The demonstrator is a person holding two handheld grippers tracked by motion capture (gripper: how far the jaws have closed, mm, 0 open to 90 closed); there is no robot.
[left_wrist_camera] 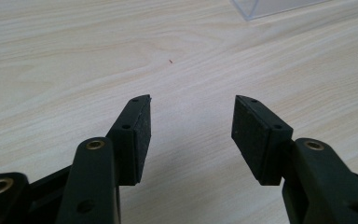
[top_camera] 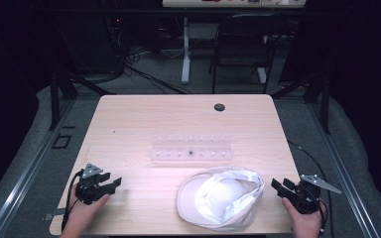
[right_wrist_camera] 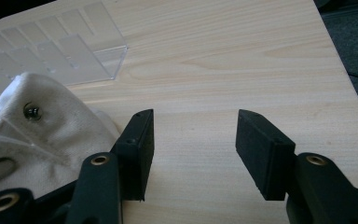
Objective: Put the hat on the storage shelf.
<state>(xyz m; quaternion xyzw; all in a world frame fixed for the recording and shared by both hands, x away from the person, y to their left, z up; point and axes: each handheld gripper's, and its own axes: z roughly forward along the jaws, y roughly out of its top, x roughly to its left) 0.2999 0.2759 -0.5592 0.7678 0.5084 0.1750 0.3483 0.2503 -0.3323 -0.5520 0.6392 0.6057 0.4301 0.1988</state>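
Item: white cloth cap point(top_camera: 222, 197), lying upside down on the near half of the wooden table point(top_camera: 144, 119), right of centre, its hollow crown facing up and its brim toward the left. Material, as judged: soft cotton or canvas, light, limp in the crown, somewhat stiffer along the brim; not fragile and not slippery, but likely to fold, sag or drag on the wood if taken by a single layer. In the right gripper view the cloth point(right_wrist_camera: 51, 126) shows a small metal stud point(right_wrist_camera: 31, 112) and a flat round metal piece, perhaps a snap, near a seam; these hard parts would give a poor bite. Suggested hold, as a judgement: pinch the doubled rim or the sweatband edge at the crown opening, or the brim edge, where the material is thicker and keeps its shape; two holds on opposite sides would keep it from collapsing. Adjacent: a clear plastic compartment tray point(top_camera: 192, 148) just beyond the cap, near it and seemingly apart from it, with one small dark speck in a cell, too small to identify. Right gripper point(top_camera: 279, 188): held near the cap's right side, not touching it, jaws spread wide with nothing between them. Left gripper point(top_camera: 115, 183): well apart from the cap at the table's near left, jaws likewise spread and empty over bare wood. Beyond the table: a dark chair point(top_camera: 243, 44) and floor cables.
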